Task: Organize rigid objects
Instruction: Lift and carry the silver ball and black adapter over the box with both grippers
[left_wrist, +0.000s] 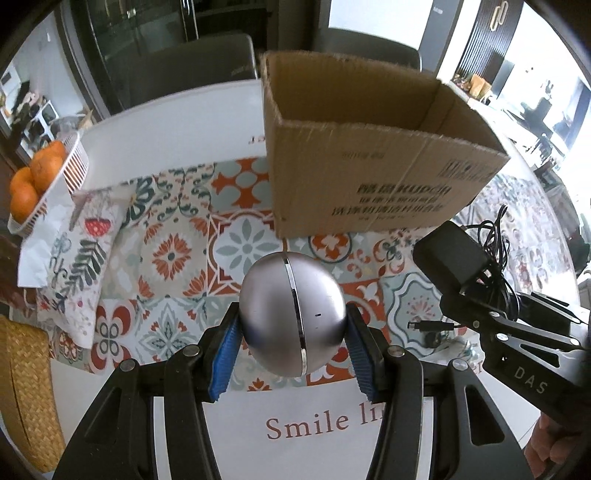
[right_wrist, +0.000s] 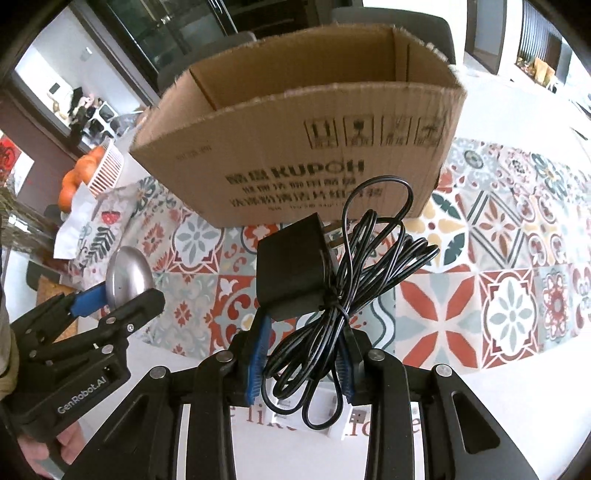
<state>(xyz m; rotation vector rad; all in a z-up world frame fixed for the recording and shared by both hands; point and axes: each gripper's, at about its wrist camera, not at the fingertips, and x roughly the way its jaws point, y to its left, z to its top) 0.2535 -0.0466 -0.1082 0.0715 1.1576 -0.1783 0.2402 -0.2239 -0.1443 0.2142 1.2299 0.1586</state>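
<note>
Silver egg-shaped device (left_wrist: 291, 314), chrome seam running top to bottom, held off the table, short of the box. Black power adapter (right_wrist: 290, 269) with bundled black cable (right_wrist: 354, 280), also lifted. Open-topped cardboard box (right_wrist: 295, 155) upright on patterned mat, printed text upside down.

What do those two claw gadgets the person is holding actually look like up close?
Both are matte black, built from angular linked bars joined by round silver pins. Each finger is lined inside with a ribbed blue pad. The left claw carries white "GenRobot.AI" lettering on its body, and the right claw shows the letters "DAS". A hand grips the left one's handle from below. No cables run from either.
</note>
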